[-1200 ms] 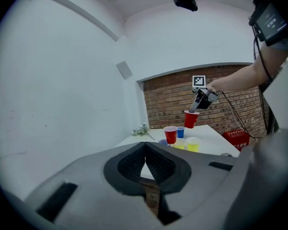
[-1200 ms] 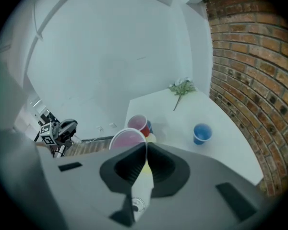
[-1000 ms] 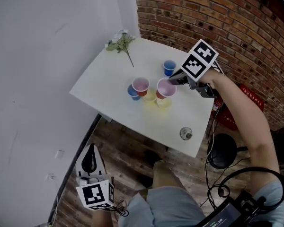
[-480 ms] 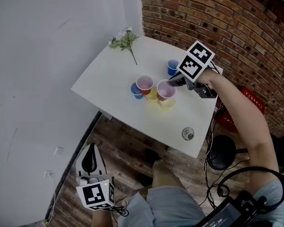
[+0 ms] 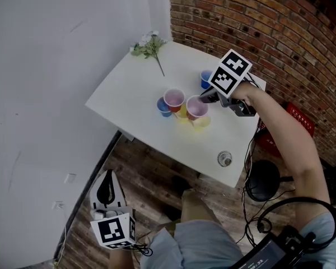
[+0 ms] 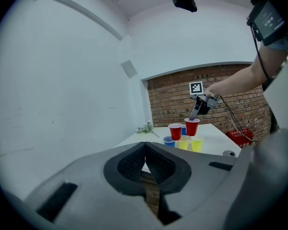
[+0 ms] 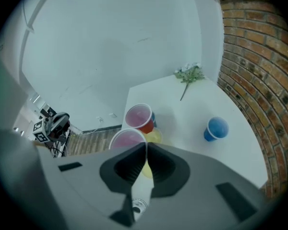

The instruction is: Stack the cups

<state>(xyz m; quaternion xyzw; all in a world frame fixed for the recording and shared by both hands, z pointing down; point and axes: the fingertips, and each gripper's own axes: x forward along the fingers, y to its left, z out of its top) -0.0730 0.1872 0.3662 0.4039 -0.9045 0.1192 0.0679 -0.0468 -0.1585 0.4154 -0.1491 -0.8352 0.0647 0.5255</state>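
My right gripper [image 5: 204, 97] is shut on the rim of a red cup [image 5: 196, 107] and holds it just over two yellow cups [image 5: 202, 123] on the white table [image 5: 129, 88]. In the right gripper view the rim of the held red cup [image 7: 127, 139] runs between the pads of the right gripper [image 7: 146, 145]. A second red cup [image 5: 174, 100] sits on top of a blue cup [image 5: 162, 107] and the nearer yellow cup [image 5: 182, 112]. Another blue cup [image 5: 205, 78] stands alone behind. My left gripper [image 5: 109, 228] hangs low off the table and looks shut, with nothing between its pads.
A flower sprig [image 5: 150, 46] lies at the table's far corner. A small round metal thing [image 5: 224, 159] sits near the front edge. A brick wall [image 5: 280, 32] runs behind; a red crate [image 5: 300, 116] and cables lie on the wooden floor at the right.
My right gripper has sunk a little with the red cup, closer to the yellow cups. The left gripper has stayed where it was.
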